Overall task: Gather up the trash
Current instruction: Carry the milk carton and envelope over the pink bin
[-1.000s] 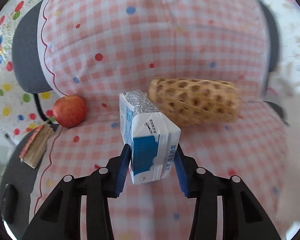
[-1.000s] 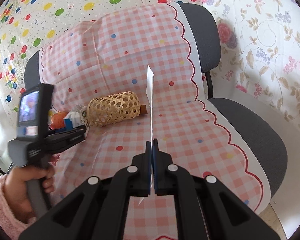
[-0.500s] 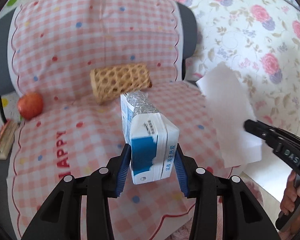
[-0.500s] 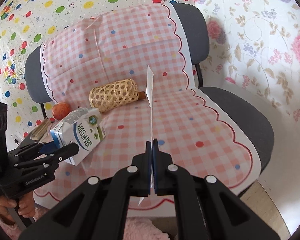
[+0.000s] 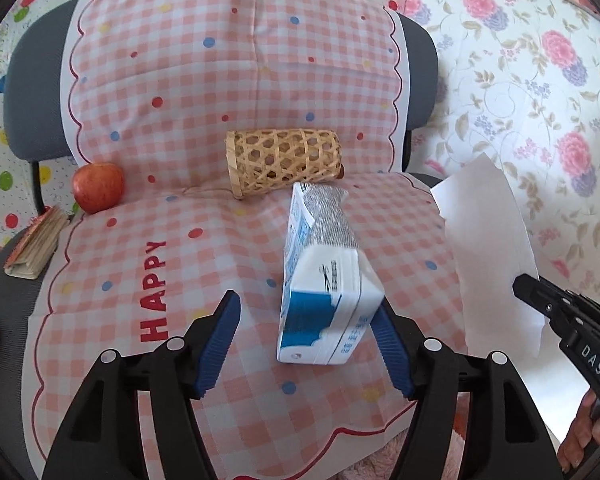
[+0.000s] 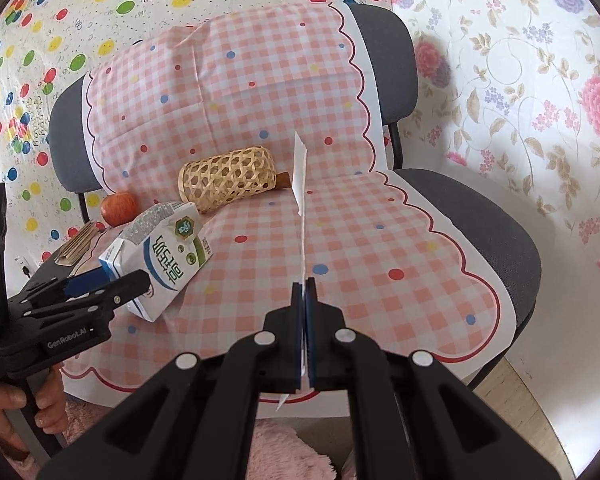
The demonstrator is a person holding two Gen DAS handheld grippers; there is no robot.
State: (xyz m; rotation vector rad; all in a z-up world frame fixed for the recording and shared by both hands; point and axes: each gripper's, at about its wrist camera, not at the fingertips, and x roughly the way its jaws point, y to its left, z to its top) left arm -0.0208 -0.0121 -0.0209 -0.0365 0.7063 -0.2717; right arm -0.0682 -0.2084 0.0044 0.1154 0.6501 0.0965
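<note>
A blue and white milk carton (image 5: 324, 280) hangs tilted over the checked chair cover, between the jaws of my left gripper (image 5: 306, 304). Those jaws are opening: the left pad (image 5: 220, 336) stands well clear of the carton, and the carton leans on the right pad. The right wrist view shows the same carton (image 6: 168, 256) at the tip of the left gripper (image 6: 112, 280). My right gripper (image 6: 305, 284) is shut on a white sheet of paper (image 6: 301, 176), seen edge-on. In the left wrist view the paper (image 5: 488, 248) stands at the right, above the right gripper (image 5: 520, 280).
A woven bamboo basket (image 5: 284, 162) lies on its side at the back of the seat. A red apple (image 5: 98, 192) and a worn stack of paper (image 5: 36, 246) sit at the seat's left edge. Below the chair's front edge lies a pink rug (image 6: 284, 448).
The left gripper drew back from the basket toward the seat's front. Its jaws have spread, and the carton has tipped over against the right pad. The right gripper still pinches the paper.
</note>
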